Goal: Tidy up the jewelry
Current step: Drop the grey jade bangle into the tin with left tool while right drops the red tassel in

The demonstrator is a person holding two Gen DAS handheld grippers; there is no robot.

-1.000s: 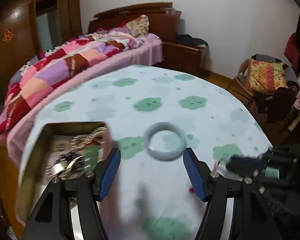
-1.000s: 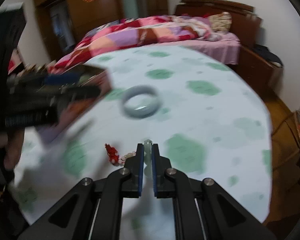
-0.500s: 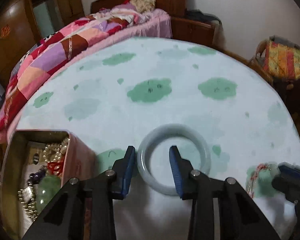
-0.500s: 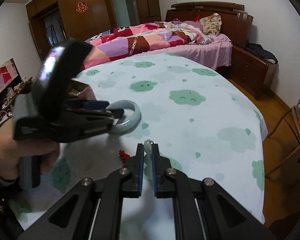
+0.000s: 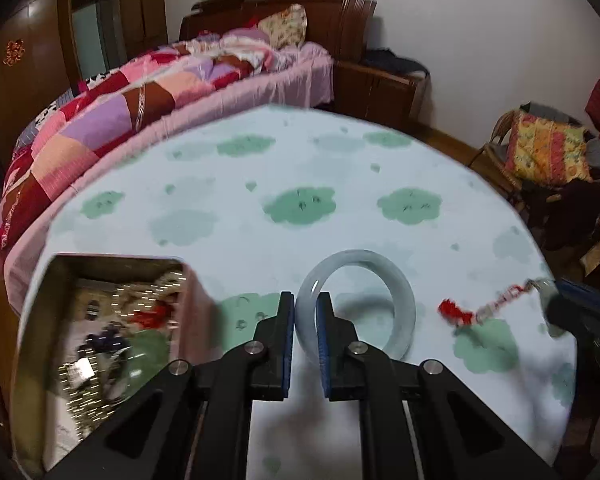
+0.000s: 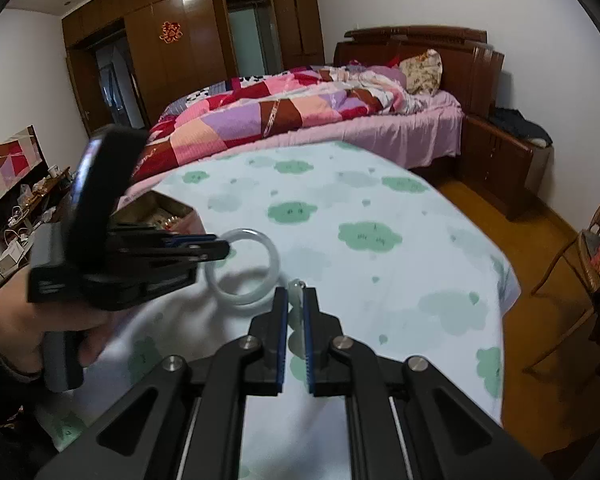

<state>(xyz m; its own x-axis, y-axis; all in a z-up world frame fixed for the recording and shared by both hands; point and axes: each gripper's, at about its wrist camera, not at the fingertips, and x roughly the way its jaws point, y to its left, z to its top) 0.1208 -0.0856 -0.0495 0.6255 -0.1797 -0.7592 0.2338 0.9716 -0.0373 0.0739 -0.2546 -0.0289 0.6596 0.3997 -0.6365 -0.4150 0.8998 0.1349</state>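
My left gripper [image 5: 305,306] is shut on the left rim of a pale grey-green jade bangle [image 5: 400,292] and holds it tilted just above the table. The bangle also shows in the right wrist view [image 6: 272,256], held by the left gripper [image 6: 220,246]. My right gripper [image 6: 296,300] is shut on a small pale jade pendant [image 6: 297,288]; its beaded cord with a red tassel [image 5: 456,316] hangs from it in the left wrist view. An open metal jewelry box [image 5: 40,320] with pearls and beads stands at the left.
The round table [image 5: 300,168] has a white cloth with green cloud prints. A bed with a patchwork quilt [image 5: 120,120] lies behind it. A wicker chair with a yellow cushion [image 5: 548,152] stands at the right. The box also shows in the right wrist view [image 6: 160,210].
My left gripper closed on the bangle's rim and lifted it, tilting it. My right gripper rose with the pendant, and the red tassel came off the table.
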